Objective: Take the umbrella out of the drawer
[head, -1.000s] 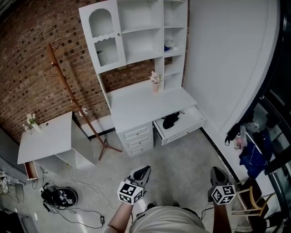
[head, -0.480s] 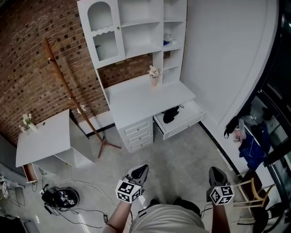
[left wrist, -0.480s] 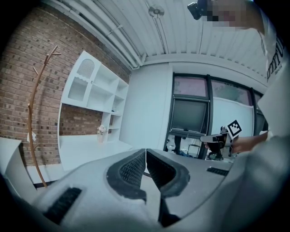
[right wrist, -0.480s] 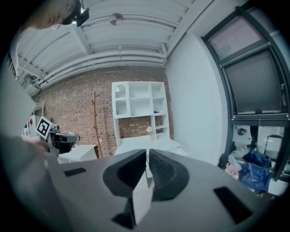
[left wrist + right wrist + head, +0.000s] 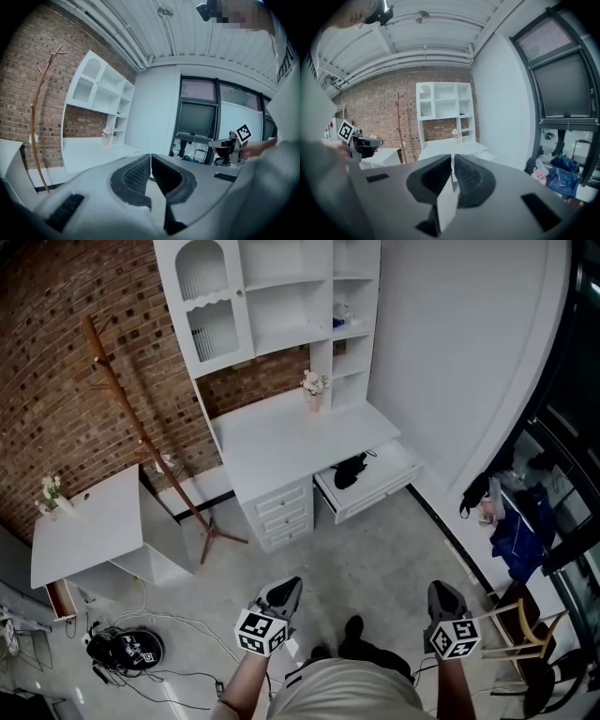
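Note:
The black umbrella (image 5: 350,471) lies folded in the open white drawer (image 5: 382,489) at the right side of the white desk (image 5: 281,442), far ahead of me across the floor. My left gripper (image 5: 287,587) is low in the head view, well short of the desk, with its jaws shut (image 5: 150,157) and nothing between them. My right gripper (image 5: 439,592) hangs level with it further right, jaws likewise shut (image 5: 453,159) and empty. Both point toward the desk. In the right gripper view the desk (image 5: 440,147) is small and distant.
A shelf unit (image 5: 272,296) rises over the desk, with a flower vase (image 5: 312,386) on the desktop. A wooden coat stand (image 5: 141,432) and a low white table (image 5: 89,526) stand at left. Cables and a round black device (image 5: 122,646) lie on the floor. A chair (image 5: 525,643) and bags (image 5: 520,540) line the right wall.
The desk and drawer have slid slightly up and left in the head view. A dark shoe has appeared between the grippers. Both grippers stay shut and empty.

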A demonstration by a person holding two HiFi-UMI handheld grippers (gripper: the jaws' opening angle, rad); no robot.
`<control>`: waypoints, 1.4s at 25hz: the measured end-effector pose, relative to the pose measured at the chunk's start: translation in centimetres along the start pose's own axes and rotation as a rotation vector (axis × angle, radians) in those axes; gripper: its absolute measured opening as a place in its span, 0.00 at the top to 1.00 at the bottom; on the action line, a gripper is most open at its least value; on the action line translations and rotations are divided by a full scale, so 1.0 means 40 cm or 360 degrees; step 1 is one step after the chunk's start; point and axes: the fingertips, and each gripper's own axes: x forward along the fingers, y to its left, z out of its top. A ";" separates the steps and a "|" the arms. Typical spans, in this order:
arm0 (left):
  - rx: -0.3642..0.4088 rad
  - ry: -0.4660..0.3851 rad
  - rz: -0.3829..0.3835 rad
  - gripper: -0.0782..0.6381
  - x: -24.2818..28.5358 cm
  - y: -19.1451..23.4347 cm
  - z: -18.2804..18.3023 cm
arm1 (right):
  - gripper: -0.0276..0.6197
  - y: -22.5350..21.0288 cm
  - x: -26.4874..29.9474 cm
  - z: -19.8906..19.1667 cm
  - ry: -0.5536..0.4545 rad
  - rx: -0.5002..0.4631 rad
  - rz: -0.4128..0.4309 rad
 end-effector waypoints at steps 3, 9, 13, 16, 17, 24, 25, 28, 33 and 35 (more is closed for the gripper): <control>0.0006 -0.0002 0.0014 0.85 0.008 0.005 0.003 | 0.90 -0.012 0.016 0.001 -0.0005 0.0010 0.0006; 0.0022 0.0026 0.0075 0.85 0.035 0.051 0.007 | 0.90 -0.014 0.096 0.002 -0.0016 0.0039 0.0054; 0.0031 0.0036 0.0115 0.85 0.079 0.080 0.027 | 0.90 -0.031 0.165 0.010 -0.0008 0.0044 0.0098; 0.0035 0.0039 0.0133 0.85 0.124 0.097 0.047 | 0.90 -0.059 0.214 0.028 -0.0012 0.0055 0.0115; 0.0035 0.0040 0.0138 0.85 0.141 0.101 0.053 | 0.90 -0.071 0.231 0.035 -0.0014 0.0060 0.0117; 0.0028 0.0059 0.0155 0.85 0.266 0.134 0.077 | 0.90 -0.138 0.365 0.062 0.0021 0.0063 0.0153; 0.0027 0.0065 0.0159 0.85 0.283 0.139 0.079 | 0.90 -0.144 0.383 0.064 0.0030 0.0058 0.0163; 0.0019 0.0079 0.0174 0.85 0.330 0.147 0.083 | 0.90 -0.166 0.430 0.072 0.0046 0.0030 0.0193; 0.0022 0.0089 0.0201 0.85 0.404 0.159 0.100 | 0.90 -0.217 0.503 0.094 0.0061 -0.0009 0.0223; 0.0024 0.0092 0.0212 0.85 0.432 0.161 0.108 | 0.90 -0.238 0.528 0.102 0.0064 -0.0014 0.0234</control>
